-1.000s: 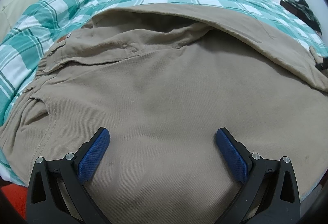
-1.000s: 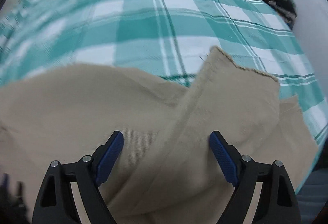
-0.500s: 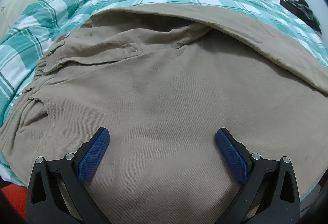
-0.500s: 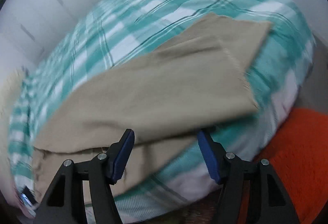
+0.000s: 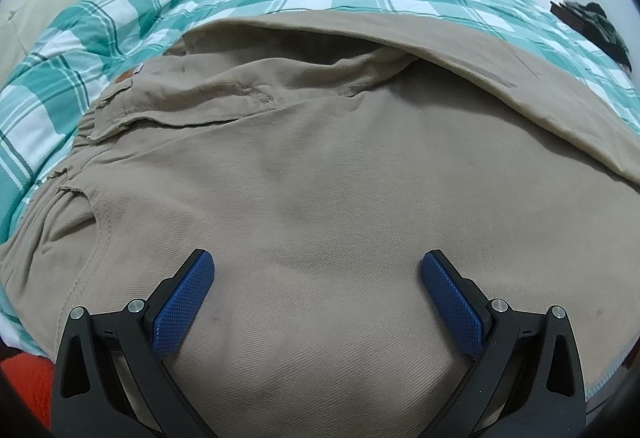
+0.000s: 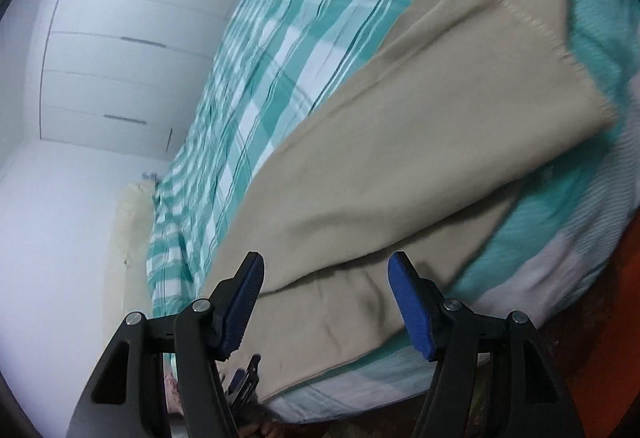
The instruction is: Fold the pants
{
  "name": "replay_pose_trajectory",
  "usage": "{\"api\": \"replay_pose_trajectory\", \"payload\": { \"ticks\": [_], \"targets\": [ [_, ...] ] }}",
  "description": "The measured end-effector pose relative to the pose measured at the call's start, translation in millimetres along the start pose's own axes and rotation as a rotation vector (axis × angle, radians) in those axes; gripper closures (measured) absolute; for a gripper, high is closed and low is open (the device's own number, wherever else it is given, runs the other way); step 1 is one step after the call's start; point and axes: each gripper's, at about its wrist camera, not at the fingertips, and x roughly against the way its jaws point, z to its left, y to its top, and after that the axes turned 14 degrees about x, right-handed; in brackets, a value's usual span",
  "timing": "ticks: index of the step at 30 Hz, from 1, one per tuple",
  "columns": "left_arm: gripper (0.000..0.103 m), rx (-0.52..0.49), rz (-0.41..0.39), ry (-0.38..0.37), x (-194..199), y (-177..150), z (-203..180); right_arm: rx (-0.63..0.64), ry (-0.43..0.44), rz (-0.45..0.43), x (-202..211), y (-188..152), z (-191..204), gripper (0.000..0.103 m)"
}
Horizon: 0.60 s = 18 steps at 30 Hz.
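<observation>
Both pant legs (image 6: 420,141) near bed edge (image 6: 532,270).

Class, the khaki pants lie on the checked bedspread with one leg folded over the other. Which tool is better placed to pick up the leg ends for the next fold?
Probably the right tool: it faces the stacked legs of the pants, open. The left tool hovers over the seat.

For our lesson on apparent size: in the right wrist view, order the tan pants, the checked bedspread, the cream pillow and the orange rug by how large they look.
1. Tan pants and checked bedspread: too close to rank.
2. Orange rug.
3. Cream pillow, perhaps shrunk by distance.
</observation>
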Motion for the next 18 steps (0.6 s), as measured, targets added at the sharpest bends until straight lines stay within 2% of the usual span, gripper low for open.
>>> {"api": "replay_pose_trajectory", "payload": {
  "ticks": [3, 5, 8, 9, 10, 12, 14, 18],
  "targets": [
    [0.001, -0.001, 0.002, -0.002, 0.5, -0.1, 0.0, -0.065, -0.072, 0.077, -23.3, 1.4, -8.8, 0.038],
    [0.001, -0.002, 0.001, -0.005, 0.9, -0.5, -0.2, -0.084, -0.069, 0.029, -25.9, 4.2, -9.1, 0.038],
    [0.001, -0.002, -0.004, -0.005, 0.9, -1.4, -0.5, -0.039, -0.114, -0.03, -28.1, 15.1, -0.3, 0.04],
    [0.001, -0.002, -0.004, -0.005, 0.8, -1.3, -0.7, -0.034, -0.129, -0.038, -29.5, 17.5, 0.4, 0.049],
    [0.001, -0.002, -0.003, -0.005, 0.7, -1.7, -0.8, -0.024, -0.157, -0.043, -31.0, 20.4, 1.7, 0.064],
    [0.001, -0.003, -0.003, -0.005, 0.8, -2.1, -1.0, 0.005, -0.218, -0.042, -31.7, 22.0, 5.1, 0.081],
    [0.001, -0.003, -0.005, -0.007, 0.8, -2.5, -1.1, 0.059, -0.24, -0.054, -29.7, 25.9, 11.7, 0.086],
    [0.0, -0.004, -0.009, -0.008, 0.6, -2.0, -0.7, 0.152, -0.229, -0.094, -18.5, 32.5, 27.0, 0.093]
  ]
}}
